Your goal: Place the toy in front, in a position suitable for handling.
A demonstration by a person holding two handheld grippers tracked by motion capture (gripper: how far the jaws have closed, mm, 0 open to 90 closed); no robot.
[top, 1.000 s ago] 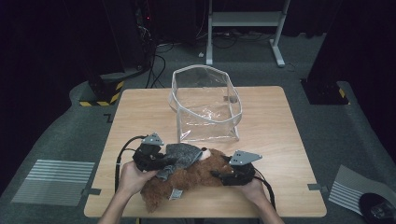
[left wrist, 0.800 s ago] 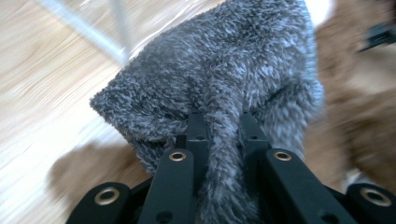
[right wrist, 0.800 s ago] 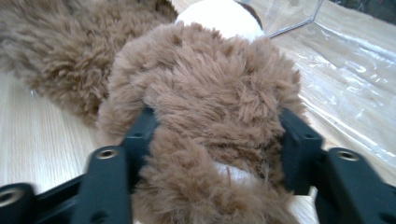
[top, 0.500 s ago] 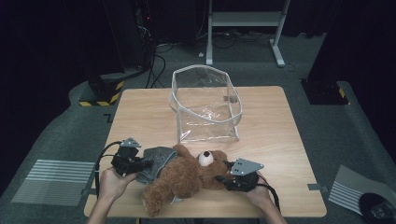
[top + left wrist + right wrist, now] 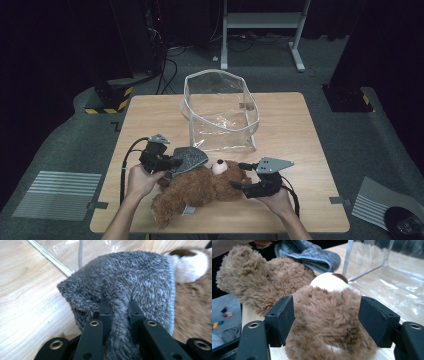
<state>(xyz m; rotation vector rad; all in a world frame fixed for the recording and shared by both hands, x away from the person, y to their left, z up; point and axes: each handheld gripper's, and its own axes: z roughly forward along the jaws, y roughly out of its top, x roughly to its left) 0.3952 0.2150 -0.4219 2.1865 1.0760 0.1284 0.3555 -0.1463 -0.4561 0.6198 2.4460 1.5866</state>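
So the left gripper (image 5: 172, 162) is clamped tight on a fold of the grey knit garment (image 5: 130, 282) at the teddy bear (image 5: 200, 187)'s shoulder, while the right gripper (image 5: 239, 176) has just been opening its jaws, which now stand wide either side of the bear's head (image 5: 329, 312) without pressing it. The bear's lying near the table (image 5: 295, 125)'s front edge, just in front of the clear plastic bag (image 5: 220, 112). My worry is that with the head loose, any tug on that garment probably drags the whole bear sideways, and the pinched fold could slip out or stretch.
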